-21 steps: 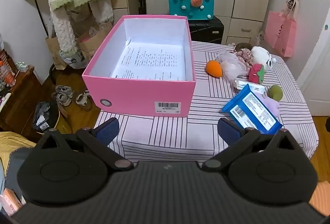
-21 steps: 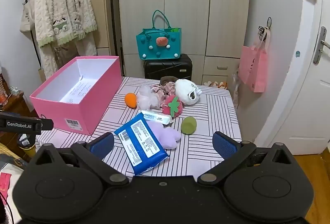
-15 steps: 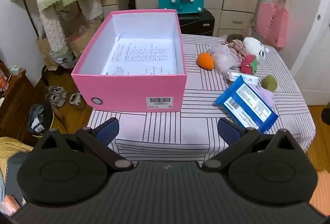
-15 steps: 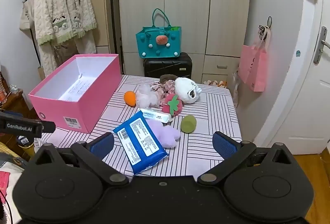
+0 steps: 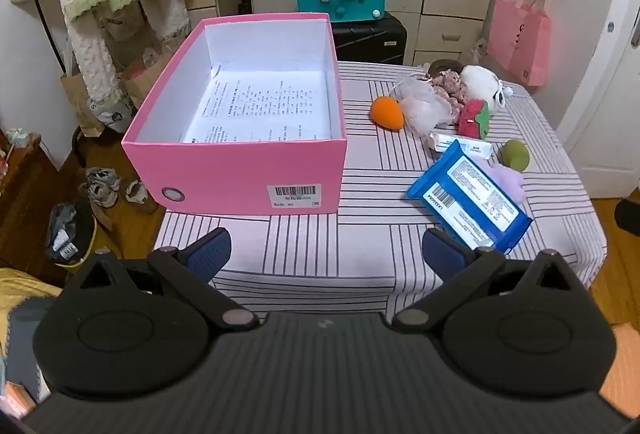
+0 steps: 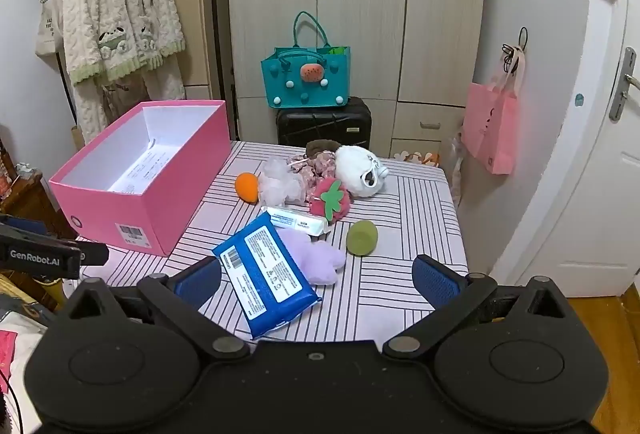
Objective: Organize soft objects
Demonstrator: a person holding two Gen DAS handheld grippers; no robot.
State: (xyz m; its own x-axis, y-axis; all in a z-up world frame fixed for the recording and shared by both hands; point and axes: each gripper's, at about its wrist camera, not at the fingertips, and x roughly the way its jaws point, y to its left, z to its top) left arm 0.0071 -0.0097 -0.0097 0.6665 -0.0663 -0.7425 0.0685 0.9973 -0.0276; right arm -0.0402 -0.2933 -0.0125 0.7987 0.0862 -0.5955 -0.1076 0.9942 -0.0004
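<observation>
An open pink box [image 5: 240, 170] [image 6: 136, 206] with a printed sheet on its floor stands on the left of the striped table [image 5: 360, 250]. To its right lie a blue wipes pack [image 5: 470, 200] [image 6: 266, 274], a purple plush [image 6: 320, 258], a green sponge [image 6: 362, 238], an orange sponge [image 5: 386, 113], a white mesh puff [image 6: 280, 186], a strawberry plush [image 6: 330, 200], a white plush [image 6: 360, 172] and a small white pack [image 6: 296, 220]. My left gripper [image 5: 326, 252] hangs open near the table's front edge. My right gripper [image 6: 316, 280] is open above the wipes pack, holding nothing.
A teal felt bag [image 6: 306, 80] sits on a black suitcase [image 6: 324, 122] behind the table. A pink bag [image 6: 490, 130] hangs by the white door at right. A robe [image 6: 120, 30] hangs at left. Shoes [image 5: 104, 186] lie on the floor.
The left view has slid slightly, so the pink box sits lower and nearer the middle. The right view has crept a little closer to the table. Both grippers stay open.
</observation>
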